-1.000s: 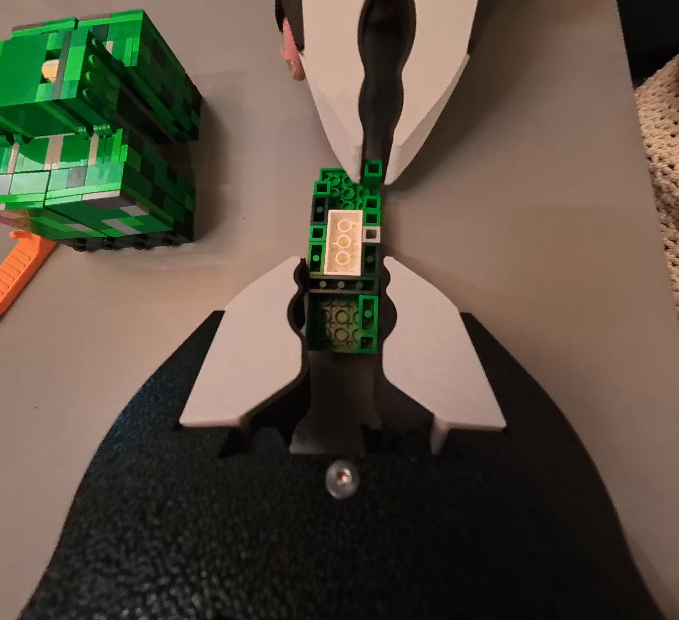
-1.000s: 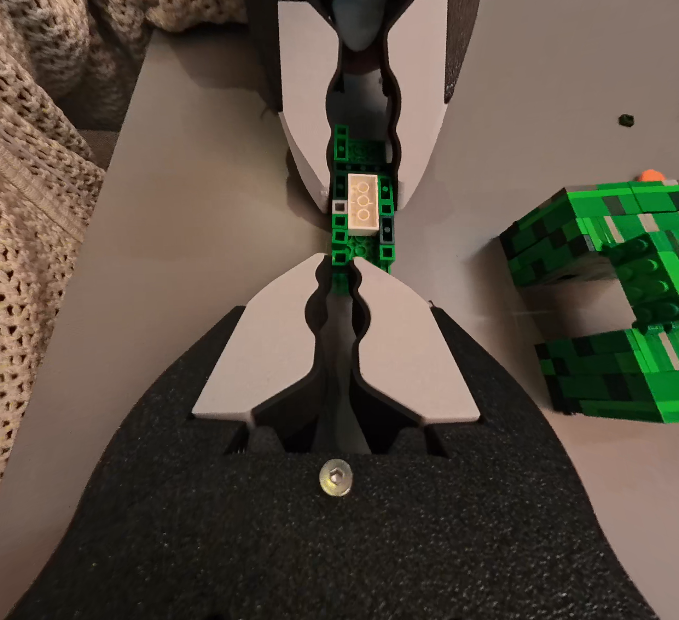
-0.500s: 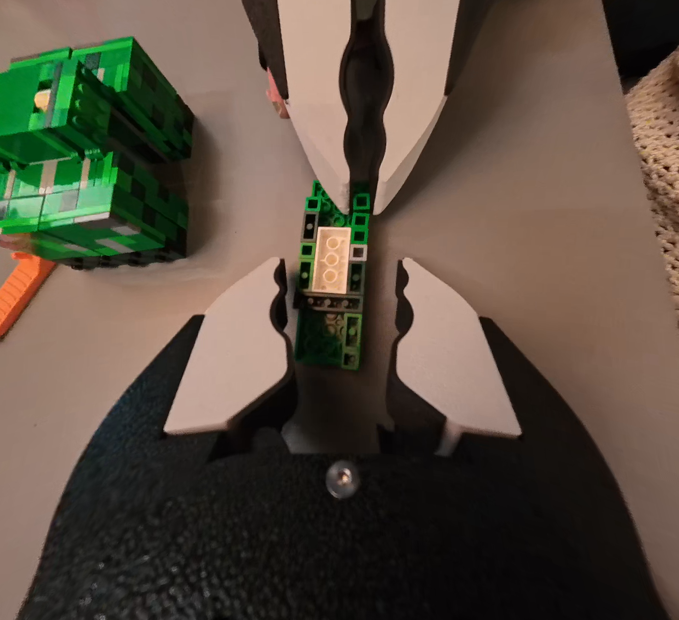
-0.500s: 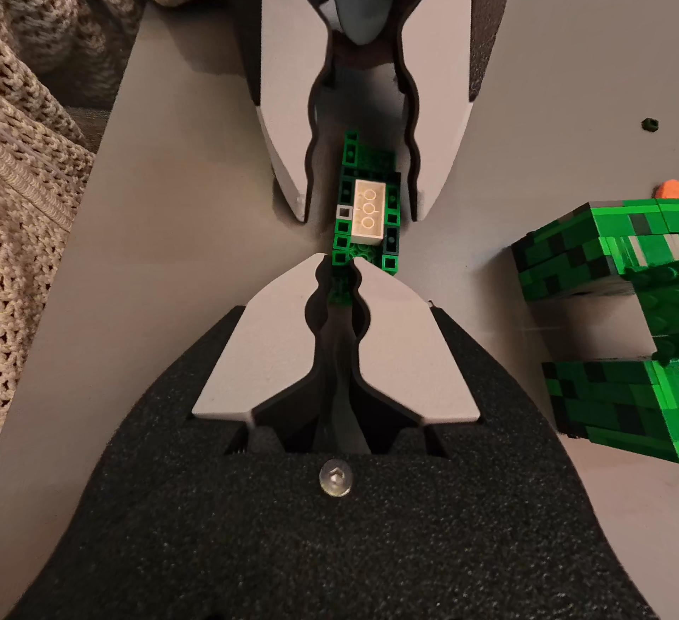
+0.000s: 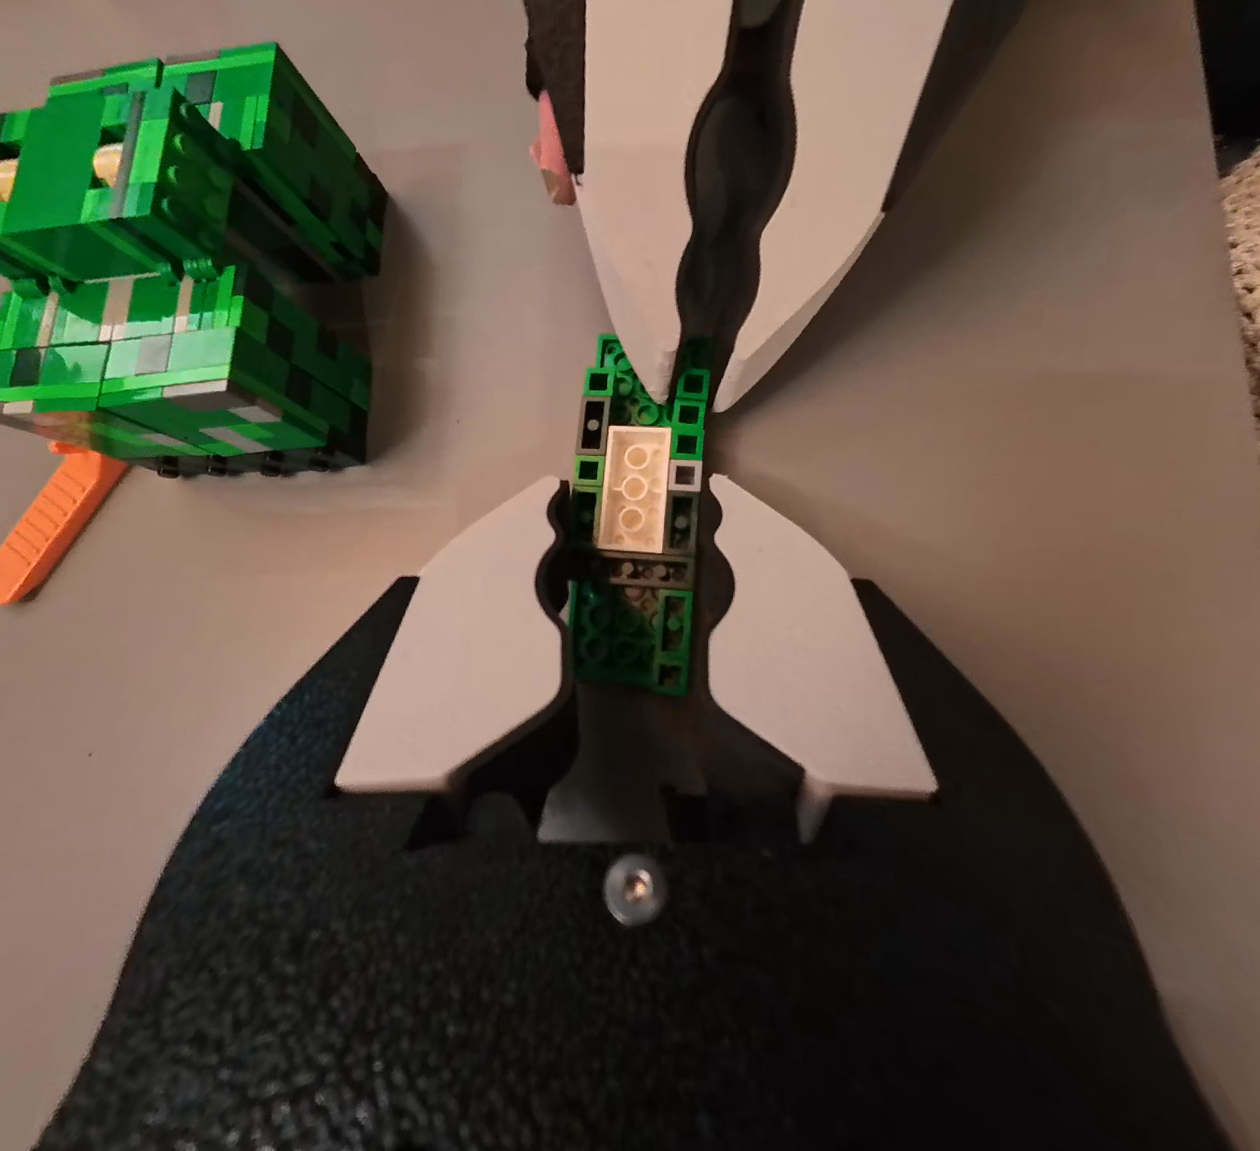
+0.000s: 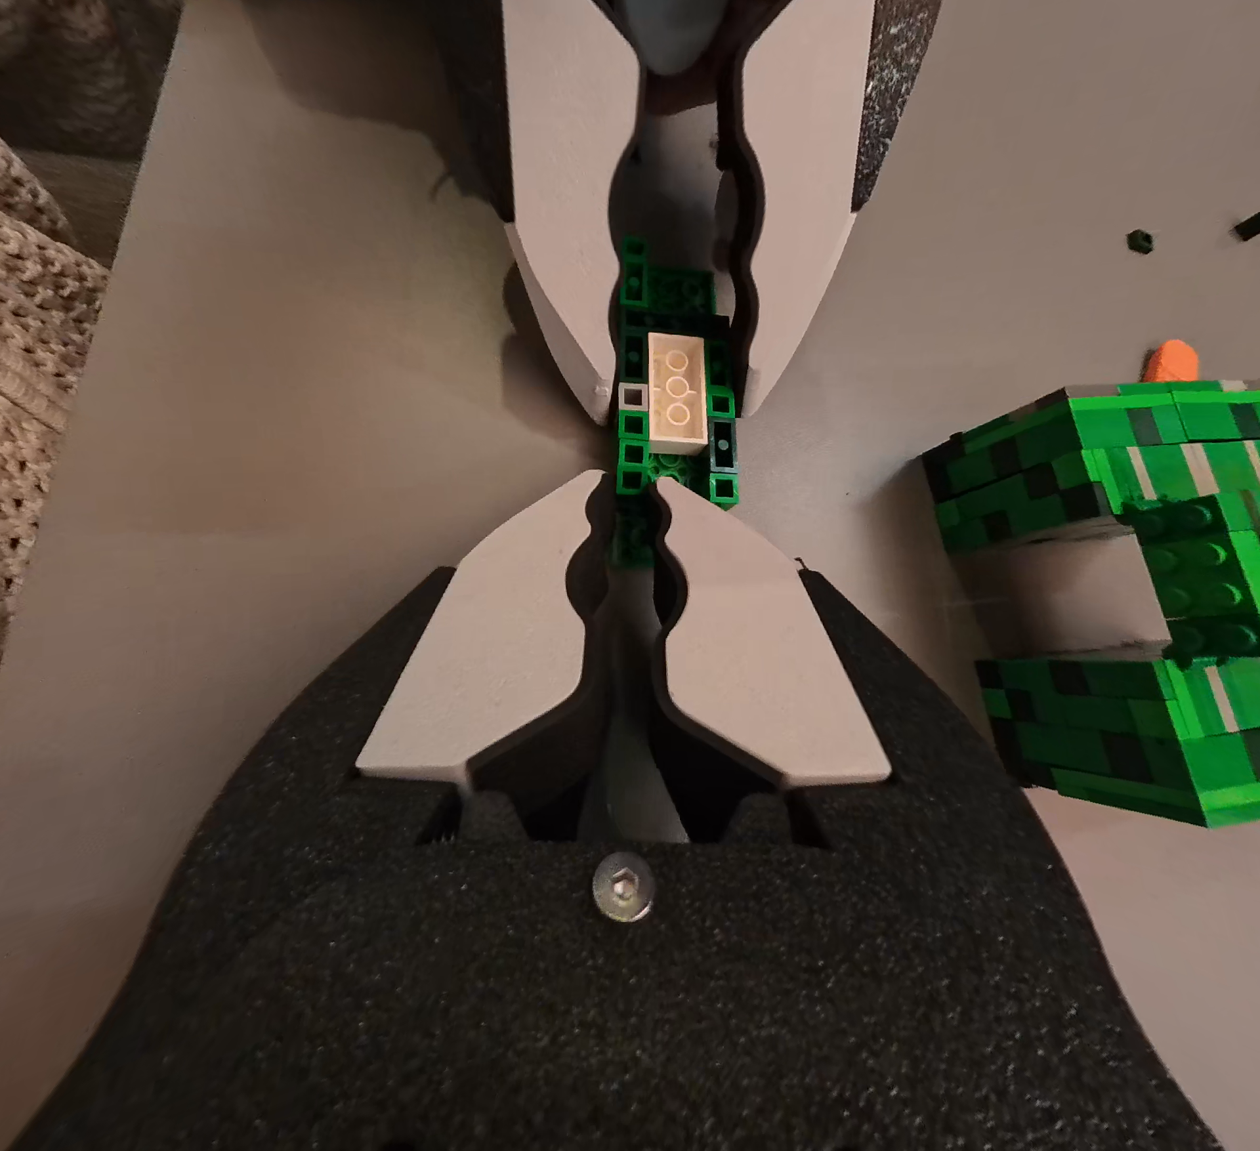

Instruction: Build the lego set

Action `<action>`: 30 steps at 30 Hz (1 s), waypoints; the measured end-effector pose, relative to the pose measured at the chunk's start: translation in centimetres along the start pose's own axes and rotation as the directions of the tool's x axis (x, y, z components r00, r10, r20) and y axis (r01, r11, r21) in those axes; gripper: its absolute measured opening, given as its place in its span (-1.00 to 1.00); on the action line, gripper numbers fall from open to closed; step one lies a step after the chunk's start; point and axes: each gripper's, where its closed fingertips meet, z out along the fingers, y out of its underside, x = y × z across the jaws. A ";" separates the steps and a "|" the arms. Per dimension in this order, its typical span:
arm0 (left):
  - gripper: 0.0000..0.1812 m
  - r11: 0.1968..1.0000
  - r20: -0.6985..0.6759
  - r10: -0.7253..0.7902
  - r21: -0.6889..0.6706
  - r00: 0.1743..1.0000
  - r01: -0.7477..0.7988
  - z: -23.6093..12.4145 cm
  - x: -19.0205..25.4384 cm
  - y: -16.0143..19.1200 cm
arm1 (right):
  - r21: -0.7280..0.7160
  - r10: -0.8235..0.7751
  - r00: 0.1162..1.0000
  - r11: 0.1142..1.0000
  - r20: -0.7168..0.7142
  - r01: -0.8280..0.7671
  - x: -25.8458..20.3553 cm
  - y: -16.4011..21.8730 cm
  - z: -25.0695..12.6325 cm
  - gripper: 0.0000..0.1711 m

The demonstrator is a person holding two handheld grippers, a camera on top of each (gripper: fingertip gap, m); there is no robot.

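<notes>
A flat green lego panel [image 5: 627,634] with a white brick [image 5: 634,487] on it is held above the grey table [image 5: 954,505] between both grippers. My left gripper [image 5: 634,484] is shut on the panel's two long sides at its near end. My right gripper [image 5: 692,401] comes in from the far side and pinches the panel's far edge. In the right wrist view my right gripper [image 6: 628,481] is shut on a narrow green strip of the panel [image 6: 723,443]. There the left gripper [image 6: 673,412] clamps the panel beside the white brick [image 6: 676,392].
A large green block build [image 5: 191,273] stands at the left, also in the right wrist view [image 6: 1104,573]. An orange brick separator [image 5: 54,532] lies by it. A pink piece [image 5: 552,164] lies behind the right gripper. Small dark pieces [image 6: 1138,242] lie scattered. A knitted blanket [image 6: 41,300] borders the table. Both grippers' tips are close together, under 4 cm apart. My left gripper's tips are some 15 centimetres from the orange brick separator [image 5: 54,532].
My left gripper opened off the panel half a second ago, then came in and shut on it once more. My right gripper kept its hold throughout.
</notes>
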 end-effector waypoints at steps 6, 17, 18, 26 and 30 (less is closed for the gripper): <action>-0.62 1.000 -0.012 0.006 0.003 1.000 -0.006 0.0 0.2 0.0 | 0.017 -0.011 1.000 1.000 -0.004 0.011 -0.1 -0.1 -0.1 -0.89; -0.62 1.000 -0.023 -0.013 0.009 1.000 0.013 0.0 0.2 -0.1 | -0.018 -0.064 0.996 0.998 -0.055 0.063 -0.1 0.3 -0.5 -0.77; -0.62 1.000 -0.024 -0.016 0.008 1.000 0.016 0.0 0.2 0.0 | -0.019 -0.078 0.995 0.997 -0.066 0.077 -0.1 0.3 -0.7 -0.76; -0.62 0.993 -0.011 -0.112 0.026 0.994 0.112 -0.6 -0.5 -0.4 | 0.024 -0.202 0.935 0.976 -0.290 0.218 0.8 -0.9 -2.5 -0.59; -0.62 0.978 0.010 -0.195 0.076 0.981 0.193 -1.6 -1.2 -1.5 | -0.120 -0.463 0.723 0.872 -0.513 0.474 1.9 -2.4 -3.9 -0.56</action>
